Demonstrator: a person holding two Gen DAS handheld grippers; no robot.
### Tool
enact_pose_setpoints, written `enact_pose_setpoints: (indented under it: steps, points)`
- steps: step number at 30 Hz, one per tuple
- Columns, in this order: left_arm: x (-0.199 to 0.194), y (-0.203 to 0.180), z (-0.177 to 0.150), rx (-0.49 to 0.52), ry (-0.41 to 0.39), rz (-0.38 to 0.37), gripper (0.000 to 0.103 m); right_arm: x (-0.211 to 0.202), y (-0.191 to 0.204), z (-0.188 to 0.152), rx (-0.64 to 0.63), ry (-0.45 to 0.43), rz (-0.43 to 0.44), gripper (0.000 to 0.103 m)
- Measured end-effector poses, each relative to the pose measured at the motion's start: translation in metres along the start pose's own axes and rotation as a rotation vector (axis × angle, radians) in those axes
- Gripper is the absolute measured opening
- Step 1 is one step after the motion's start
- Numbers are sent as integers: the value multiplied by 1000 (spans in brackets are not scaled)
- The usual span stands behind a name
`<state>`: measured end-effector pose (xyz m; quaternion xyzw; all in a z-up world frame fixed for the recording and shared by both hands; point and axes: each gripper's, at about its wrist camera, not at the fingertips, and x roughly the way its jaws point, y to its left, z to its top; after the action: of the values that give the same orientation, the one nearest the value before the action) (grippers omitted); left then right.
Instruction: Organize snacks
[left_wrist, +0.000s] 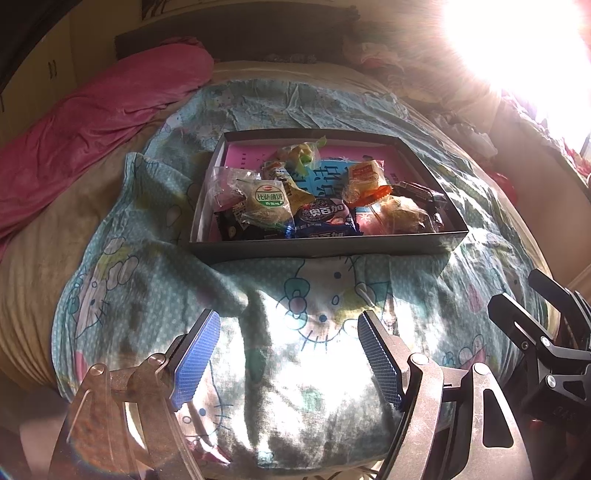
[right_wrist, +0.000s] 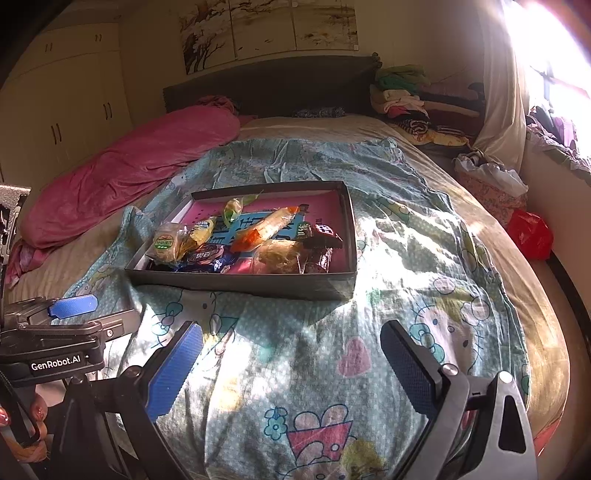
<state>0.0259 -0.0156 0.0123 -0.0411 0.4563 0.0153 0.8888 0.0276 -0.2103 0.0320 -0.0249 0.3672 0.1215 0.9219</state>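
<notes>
Left wrist view shows the left gripper (left_wrist: 286, 354) with its blue-padded jaws spread wide and nothing between them, hovering over the teal cartoon-print bedsheet (left_wrist: 155, 280), well short of the shallow black cardboard box (left_wrist: 328, 243) that lies flat on the bed with the snacks piled at its near side. I count about nine crinkly plastic packets there, though the overlap makes the count unsure: one round biscuit pack with a green label (left_wrist: 260, 206), one dark blue sandwich-cookie pack (left_wrist: 325, 218), one orange-ended cake wrapper (left_wrist: 365, 182), and others. They look light, soft and slippery; the cakes would likely crush, so a pinch on a sealed end flap seems the safest hold. Right wrist view shows the right gripper (right_wrist: 291, 365) likewise wide open and empty, above the same sheet, near the box but not touching it; one box, one heap of snacks, and the other gripper's body at the left edge.
</notes>
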Motion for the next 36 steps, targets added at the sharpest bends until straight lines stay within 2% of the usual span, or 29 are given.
enact_pose_setpoints:
  steps: [36]
  points:
    - [1, -5, -2, 30, -1, 16, 78, 3, -1, -2, 0, 1, -7, 99]
